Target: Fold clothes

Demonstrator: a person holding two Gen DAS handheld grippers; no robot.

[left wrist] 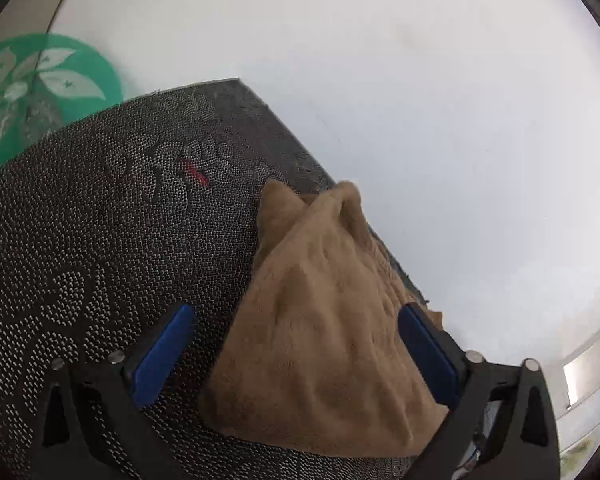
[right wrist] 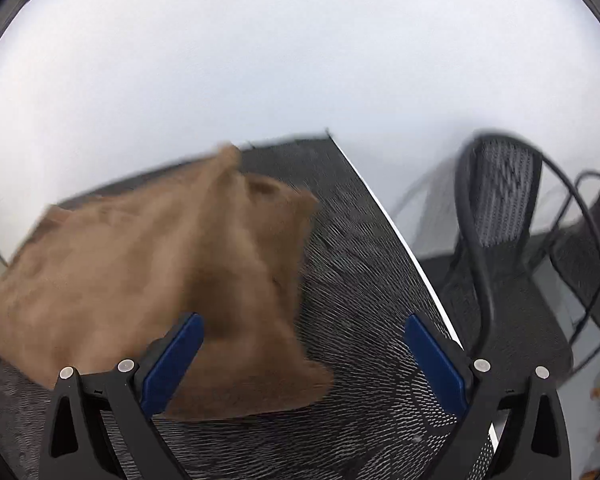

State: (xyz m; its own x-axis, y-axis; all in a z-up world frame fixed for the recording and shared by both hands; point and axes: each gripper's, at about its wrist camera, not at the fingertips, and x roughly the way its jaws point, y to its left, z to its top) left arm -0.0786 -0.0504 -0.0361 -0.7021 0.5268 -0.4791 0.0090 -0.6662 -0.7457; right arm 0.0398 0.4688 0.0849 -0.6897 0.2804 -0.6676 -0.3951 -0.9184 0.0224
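Observation:
A tan fleecy garment (left wrist: 324,320) lies bunched on a dark patterned tablecloth (left wrist: 100,220), near the table's right edge in the left wrist view. My left gripper (left wrist: 296,356) is open, its blue fingers (left wrist: 164,356) standing either side of the garment's near part with nothing clamped. In the right wrist view the same tan garment (right wrist: 148,272) lies to the left, blurred by motion. My right gripper (right wrist: 304,368) is open above the cloth, its left finger (right wrist: 172,364) over the garment's near edge and its right finger over the bare tablecloth (right wrist: 360,280).
A green round mat with white leaf shapes (left wrist: 40,84) lies beyond the table's far left corner. A black mesh office chair (right wrist: 504,232) stands close to the table's right edge (right wrist: 400,232), with a second chair back behind it. A white wall fills the background.

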